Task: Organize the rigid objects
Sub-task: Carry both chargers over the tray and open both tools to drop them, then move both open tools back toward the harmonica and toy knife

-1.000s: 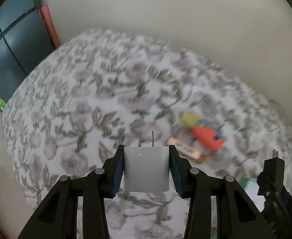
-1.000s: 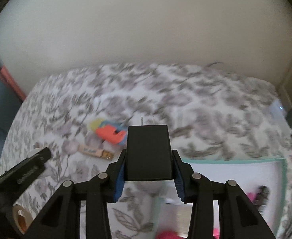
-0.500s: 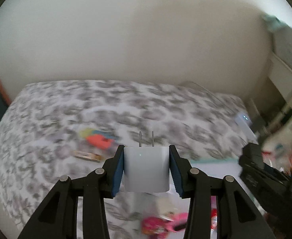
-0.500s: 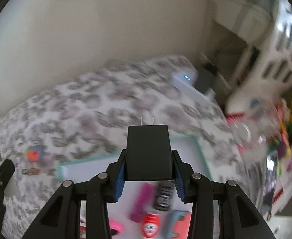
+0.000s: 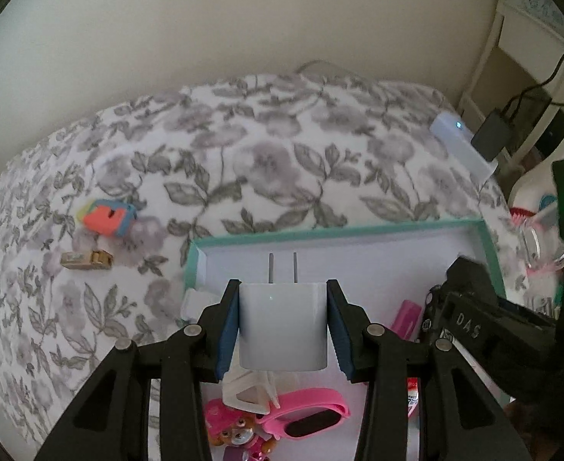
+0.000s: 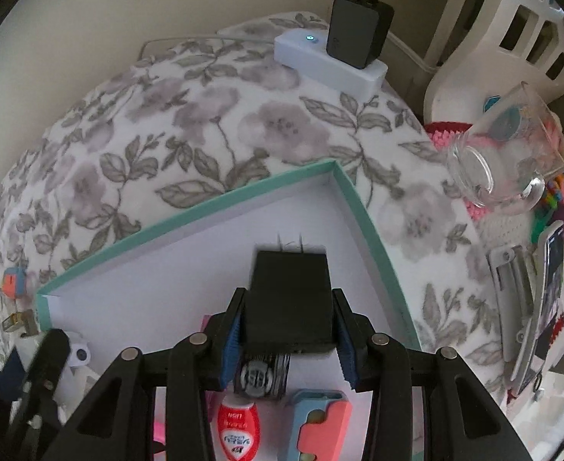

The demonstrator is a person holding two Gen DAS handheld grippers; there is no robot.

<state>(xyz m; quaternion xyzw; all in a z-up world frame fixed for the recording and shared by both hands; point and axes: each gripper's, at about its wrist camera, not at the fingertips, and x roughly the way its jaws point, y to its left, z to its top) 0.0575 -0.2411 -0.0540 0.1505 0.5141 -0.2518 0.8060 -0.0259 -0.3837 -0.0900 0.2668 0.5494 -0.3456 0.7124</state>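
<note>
I am pinching a white charger [image 5: 283, 326] in my left gripper [image 5: 283, 328] and a black charger [image 6: 289, 299] in my right gripper [image 6: 289, 330], prongs pointing away, both hanging over the teal-rimmed box [image 6: 374, 238]. Below them, toys are already lying inside. Farther out, 2 stray items, a colorful eraser [image 5: 107, 217] and a small clip [image 5: 86, 260], are waiting on the floral blanket [image 5: 262, 161], probably next.

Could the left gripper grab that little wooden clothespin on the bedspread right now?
Probably not yet. The left gripper is already shut on a white charger, so it has no room for the clothespin, which lies unobstructed on the bedspread outside the box.
</note>
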